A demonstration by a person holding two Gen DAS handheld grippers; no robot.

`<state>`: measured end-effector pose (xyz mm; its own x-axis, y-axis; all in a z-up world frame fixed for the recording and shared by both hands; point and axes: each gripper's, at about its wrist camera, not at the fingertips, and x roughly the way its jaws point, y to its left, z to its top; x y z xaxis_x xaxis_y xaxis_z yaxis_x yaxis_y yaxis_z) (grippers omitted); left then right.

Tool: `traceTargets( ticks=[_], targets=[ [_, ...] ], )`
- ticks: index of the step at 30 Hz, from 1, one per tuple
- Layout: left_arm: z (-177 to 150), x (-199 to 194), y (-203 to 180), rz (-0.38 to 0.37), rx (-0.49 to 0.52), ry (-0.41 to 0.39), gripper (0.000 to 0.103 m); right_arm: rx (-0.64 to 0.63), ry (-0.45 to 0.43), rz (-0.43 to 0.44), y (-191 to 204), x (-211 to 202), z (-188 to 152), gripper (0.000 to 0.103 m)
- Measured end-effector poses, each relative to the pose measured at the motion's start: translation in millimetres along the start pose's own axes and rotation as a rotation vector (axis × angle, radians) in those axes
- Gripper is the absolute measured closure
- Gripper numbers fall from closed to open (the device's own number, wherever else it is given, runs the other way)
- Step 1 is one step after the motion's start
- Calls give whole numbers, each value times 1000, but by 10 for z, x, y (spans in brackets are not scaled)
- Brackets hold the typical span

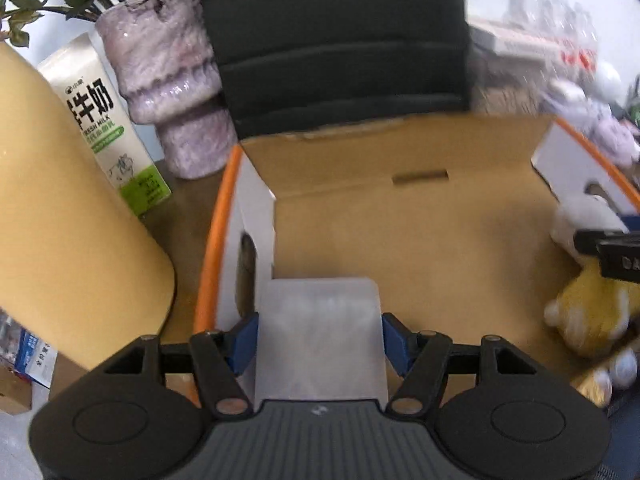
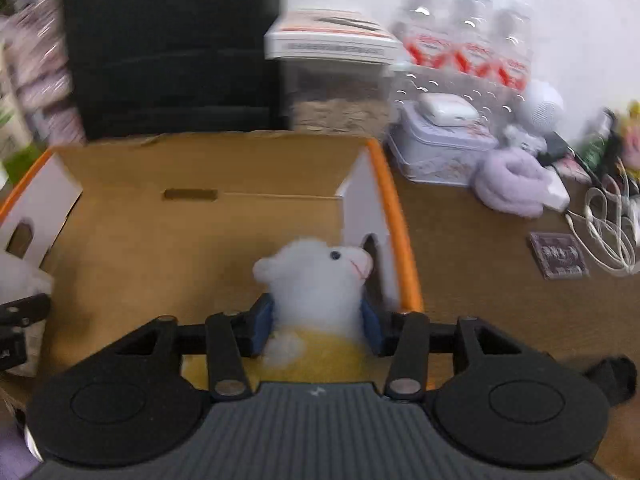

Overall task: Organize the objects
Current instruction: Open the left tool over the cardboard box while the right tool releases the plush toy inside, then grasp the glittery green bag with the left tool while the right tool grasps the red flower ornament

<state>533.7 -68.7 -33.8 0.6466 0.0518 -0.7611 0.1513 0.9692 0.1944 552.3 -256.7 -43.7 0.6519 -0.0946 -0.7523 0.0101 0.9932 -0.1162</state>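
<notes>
An open cardboard box (image 1: 400,208) with orange edges lies in front of both grippers; it also shows in the right wrist view (image 2: 180,224). My left gripper (image 1: 320,338) is shut on a frosted white plastic block (image 1: 320,332) and holds it over the box's left part. My right gripper (image 2: 316,326) is shut on a white and yellow plush toy (image 2: 316,276) over the box's right part. The plush (image 1: 588,300) and the right gripper also show at the right edge of the left wrist view.
A milk carton (image 1: 108,128), a purple vase (image 1: 168,76) and a tall yellow object (image 1: 60,208) stand left of the box. A black chair back (image 1: 340,40) rises behind it. Right of the box are a tin (image 2: 440,148), water bottles (image 2: 464,44), a purple roll (image 2: 512,186) and cables (image 2: 608,232).
</notes>
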Motion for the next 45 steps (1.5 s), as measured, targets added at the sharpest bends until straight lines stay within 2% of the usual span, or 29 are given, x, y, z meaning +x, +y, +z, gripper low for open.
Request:
traceTargets(
  ticks=[2, 3, 5, 7, 11, 15, 17, 19, 21, 23, 25, 27, 30, 33, 35, 37, 38, 40, 42, 44, 45],
  targets=[
    [-74, -57, -57, 30, 23, 2, 39, -33, -12, 0, 35, -66, -39, 40],
    [-75, -76, -34, 19, 7, 21, 39, -29, -15, 16, 29, -126, -44, 37],
    [-41, -141, 60, -5, -41, 48, 38, 10, -29, 51, -43, -299, -3, 23],
    [-15, -314, 171, -14, -84, 39, 38, 40, -55, 96, -120, -544, 58, 13],
    [24, -810, 307, 3, -74, -54, 25, 31, -128, 129, -220, -1098, 110, 4],
    [-160, -1386, 442, -22, -105, -157, 24, 28, -197, 159, -323, -1528, -52, 0],
    [-422, -1656, 494, -61, -127, -209, 23, 19, -246, 183, -339, -1784, -344, 0],
    [-829, -1942, 483, -132, -147, -262, 20, 6, -298, 223, -352, -2032, -783, 0],
    [-1330, -2210, 447, -204, -164, -304, 18, -30, -359, 258, -364, -2283, -1318, 0],
    [-1838, -2434, 386, -240, -154, -342, 15, -54, -413, 280, -394, -2470, -1823, 0],
    [-2313, -2615, 279, -224, -93, -369, 11, -56, -436, 257, -446, -2619, -2363, 0],
    [-2715, -2737, 250, -191, -69, -350, 11, -51, -424, 226, -528, -2740, -2757, 0],
    [-3049, -2914, 313, -162, -80, -322, 11, -68, -418, 181, -689, -3045, -3170, 0],
    [-3143, -3129, 426, -129, -102, -350, 11, -76, -432, 180, -845, -3354, -3307, 0],
    [-3123, -3240, 485, -118, -94, -382, 10, -114, -414, 136, -884, -3500, -3290, 0],
    [-3095, -3313, 467, -127, -66, -429, 6, -188, -424, 122, -891, -3600, -3281, 0],
    [-3096, -3312, 450, -145, -57, -448, 0, -224, -436, 130, -897, -3607, -3276, 0],
    [-3049, -3146, 317, -231, -46, -476, 0, -231, -444, 151, -885, -3485, -3219, 0],
    [-2938, -2812, 101, -314, -19, -432, 4, -187, -421, 150, -827, -3231, -3114, 0],
    [-2812, -2538, -123, -320, -5, -390, 14, -152, -424, 200, -736, -2955, -3024, 1],
    [-2744, -2409, -235, -335, 21, -388, 14, -137, -419, 223, -686, -2825, -2968, 2]
  ],
)
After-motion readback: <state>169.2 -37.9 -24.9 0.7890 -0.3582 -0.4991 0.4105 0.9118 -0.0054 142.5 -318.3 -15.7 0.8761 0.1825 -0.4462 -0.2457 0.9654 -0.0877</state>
